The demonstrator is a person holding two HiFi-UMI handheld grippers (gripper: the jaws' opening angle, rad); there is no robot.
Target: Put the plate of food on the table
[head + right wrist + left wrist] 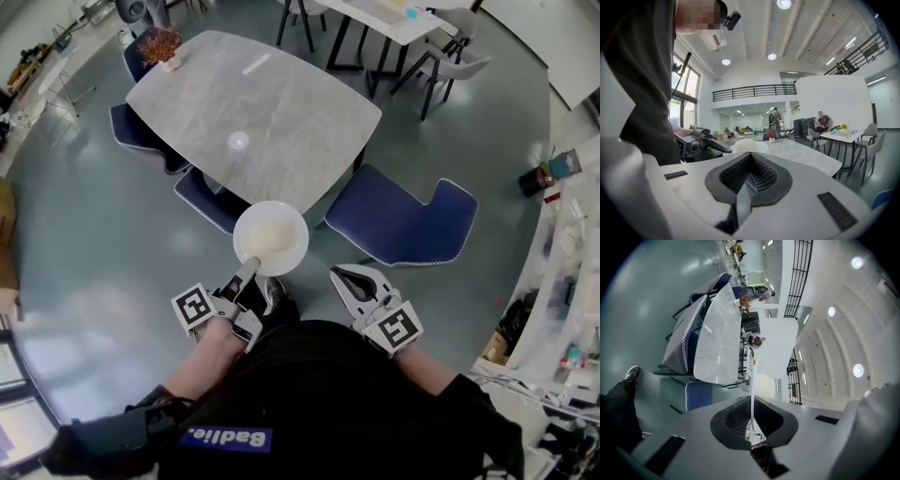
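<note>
From the head view, the left claw (248, 269) is clamped on the near rim of the white plate (271, 238). A pale, creamy heap of food (269, 234) sits in its middle. The plate juts out ahead of the claw's tips at the near corner of the marble table (253, 112); whether it is over the top, can't tell. The right claw (345, 279) hangs to the right of the plate, apart from it. On to the left gripper view: the plate (753, 394) shows edge-on, a thin white line pinched between the jaws of the left claw (752, 417), table (717, 343) beyond. Right gripper view: the right claw (749, 177) has its jaws together on nothing, with the plate (749, 146) ahead and to its left, held by the left claw (701, 143).
</note>
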